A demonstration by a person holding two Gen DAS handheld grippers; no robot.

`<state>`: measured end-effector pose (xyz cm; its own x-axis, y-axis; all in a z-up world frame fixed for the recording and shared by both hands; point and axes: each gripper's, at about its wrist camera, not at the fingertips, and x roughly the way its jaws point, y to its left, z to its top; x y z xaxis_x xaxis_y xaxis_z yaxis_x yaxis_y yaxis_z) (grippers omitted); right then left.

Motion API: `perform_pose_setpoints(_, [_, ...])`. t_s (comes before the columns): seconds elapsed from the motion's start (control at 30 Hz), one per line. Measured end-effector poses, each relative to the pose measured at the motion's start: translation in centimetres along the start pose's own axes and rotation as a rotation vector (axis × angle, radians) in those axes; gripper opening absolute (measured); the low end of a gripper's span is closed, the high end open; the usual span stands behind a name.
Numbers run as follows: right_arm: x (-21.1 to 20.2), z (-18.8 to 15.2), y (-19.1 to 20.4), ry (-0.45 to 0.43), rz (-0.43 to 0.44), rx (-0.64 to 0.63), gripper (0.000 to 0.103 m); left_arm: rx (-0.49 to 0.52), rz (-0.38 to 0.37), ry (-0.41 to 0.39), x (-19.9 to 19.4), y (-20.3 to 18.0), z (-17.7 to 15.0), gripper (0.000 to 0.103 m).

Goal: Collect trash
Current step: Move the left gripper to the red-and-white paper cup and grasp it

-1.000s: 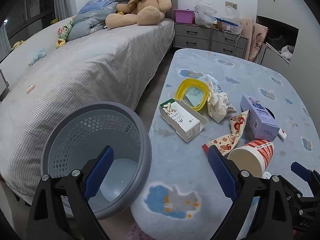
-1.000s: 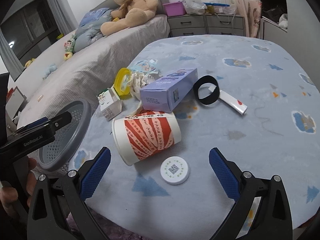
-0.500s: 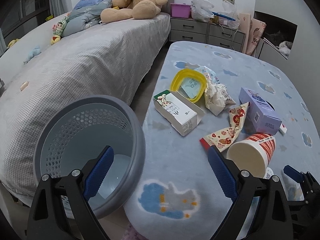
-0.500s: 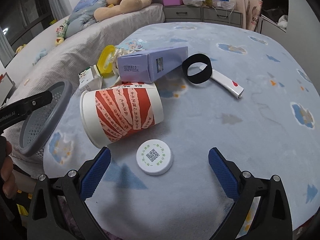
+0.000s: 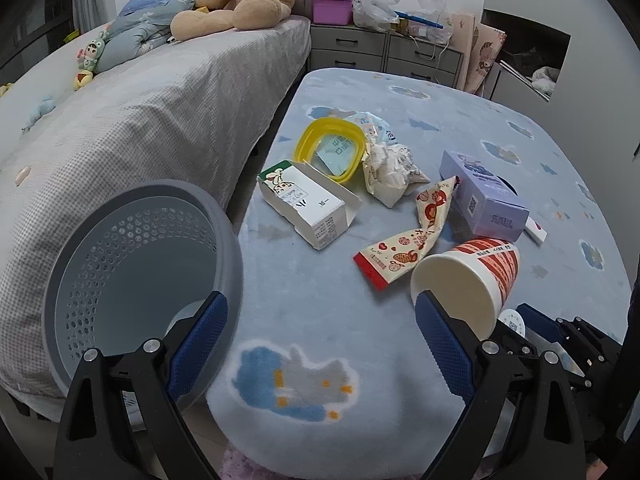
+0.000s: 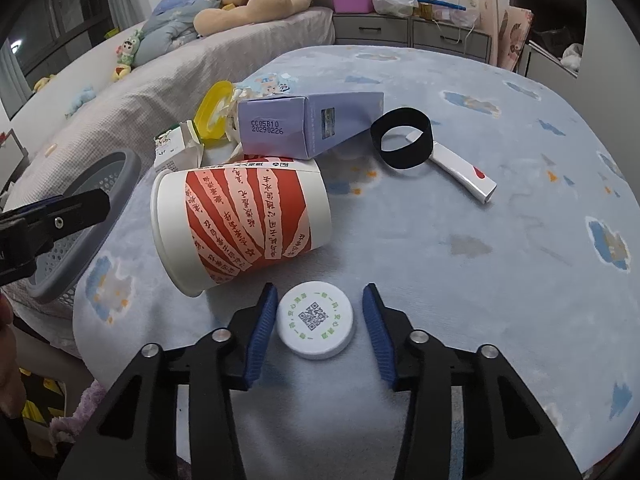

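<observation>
1. Closing on its first item, the right hand-held gripper (image 6: 318, 318) has its blue pads narrowed to either side of the white round lid (image 6: 315, 319); a thin gap shows on each side, so the lid is bracketed, not yet gripped. The lid lies on the surface (image 6: 460, 288) at 6 o'clock of the tipped paper cup (image 6: 240, 226).
2. The left hand-held gripper (image 5: 320, 344) is spread wide and holds nothing; its left pad overlaps the grey perforated bin (image 5: 132, 280), which sits off the surface edge at 9 o'clock.
3. Progress, judged: the visible part of the bin holds no trash, so collection appears barely begun.
4. Remaining on the surface: the cup, the purple box (image 6: 310, 124), the white milk carton (image 5: 304, 208), the red-patterned wrapper (image 5: 404, 248), the crumpled paper (image 5: 388, 172), the yellow ring lid (image 5: 330, 148), the black band (image 6: 402, 138) and the white strip (image 6: 464, 174).
5. Legible writing: the purple box end reads "CC05B10 / 20290226"; the lid carries a QR code ringed by green characters too small to read; the cup bears Chinese text on red stripes, not decipherable.
</observation>
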<state>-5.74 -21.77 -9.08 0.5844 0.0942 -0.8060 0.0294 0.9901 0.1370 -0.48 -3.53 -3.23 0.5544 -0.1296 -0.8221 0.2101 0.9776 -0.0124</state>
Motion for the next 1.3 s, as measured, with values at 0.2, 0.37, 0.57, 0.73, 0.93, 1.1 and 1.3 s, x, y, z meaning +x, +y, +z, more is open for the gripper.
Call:
perform_pose_setpoints(0.2, [-1.0, -0.3, -0.6, -0.016, 0.004, 0.017, 0.039, 0.033, -0.043, 0.017, -0.3, -1.6, -0.5, 0.091])
perform_pose_setpoints(0.37, [-2.4, -0.8, -1.3, -0.039, 0.002, 0.036, 0.039, 0.057, -0.084, 0.027, -0.7, -3.1, -0.9, 0.091])
perform_pose_setpoints(0.57, [-3.9, -1.4, -2.8, -0.06, -0.014, 0.057, 0.039, 0.058, -0.146, 0.046, -0.5, -4.8, -0.8, 0.091])
perform_pose_setpoints(0.73, [-4.7, -2.0, -4.2, -0.07, -0.027, 0.086, 0.039, 0.067, -0.191, 0.056, 0.3, -6.7, -0.7, 0.091])
perform_pose_setpoints(0.93, [-5.1, -2.4, -5.7, -0.074, -0.04, 0.113, 0.039, 0.085, -0.201, 0.057, 1.9, -8.7, -0.5, 0.09])
perform_pose_setpoints(1.1, [-4.9, -2.7, -6.7, -0.068, -0.044, 0.133, 0.039, 0.104, -0.209, 0.04, 2.4, -9.9, -0.3, 0.081])
perform_pose_setpoints(1.3, [-4.6, -2.8, -7.1, -0.065, -0.044, 0.141, 0.039, 0.106, -0.249, 0.063, 3.3, -10.7, 0.0, 0.045])
